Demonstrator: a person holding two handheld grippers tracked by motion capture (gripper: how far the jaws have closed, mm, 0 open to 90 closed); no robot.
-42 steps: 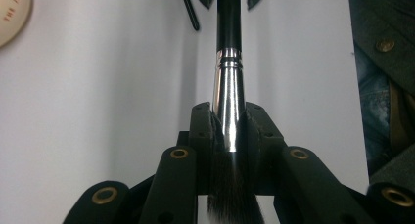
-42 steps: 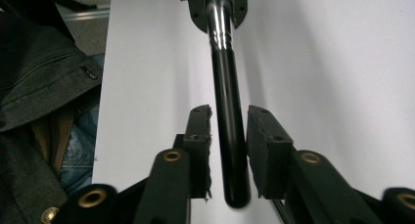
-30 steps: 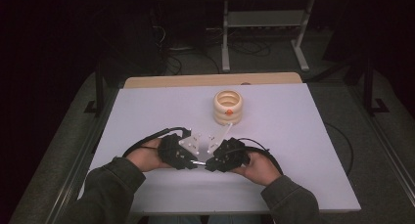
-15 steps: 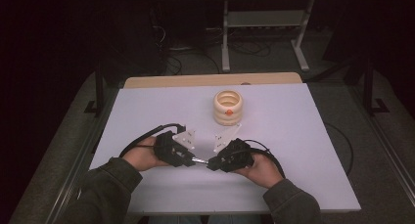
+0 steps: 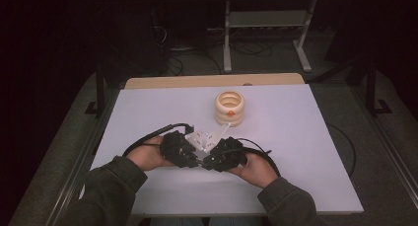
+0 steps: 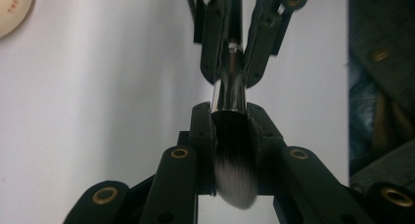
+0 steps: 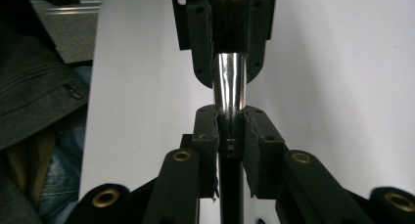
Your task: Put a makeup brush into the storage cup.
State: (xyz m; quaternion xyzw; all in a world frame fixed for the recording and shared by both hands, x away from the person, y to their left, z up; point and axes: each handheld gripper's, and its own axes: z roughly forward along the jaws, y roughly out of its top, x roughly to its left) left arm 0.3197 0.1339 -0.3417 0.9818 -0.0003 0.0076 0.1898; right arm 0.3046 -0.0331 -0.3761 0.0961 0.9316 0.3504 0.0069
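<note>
Makeup brush with a shiny silver neck, a thin black handle and dark bristles with white tips (image 6: 230, 94) is hanging level between the two grippers, a little above the white bench (image 5: 305, 137). Left gripper (image 6: 230, 131) is squeezing the soft bristle end, with its jaws narrow and pressing on the bristles from both sides. Right gripper (image 7: 230, 131) is pinching the handle just where it meets the silver neck, jaws narrow too. The left gripper's jaws have just been closing a bit more on the bristles.

Both grippers are pointing at each other, tip to tip, so each one is holding one end. I think this is so the brush can go from one gripper to the other, or so both ends stay steady.

Just past the grippers, away from the person, a cream round stack of rings with an orange dot (image 5: 229, 107) is sitting on the bench. It is near but not touching them. On both outer sides of the grippers the bench is bare, so there is lots of room to move sideways. The bench's near edge is close under the person's sleeves, so pulling back has less room.
</note>
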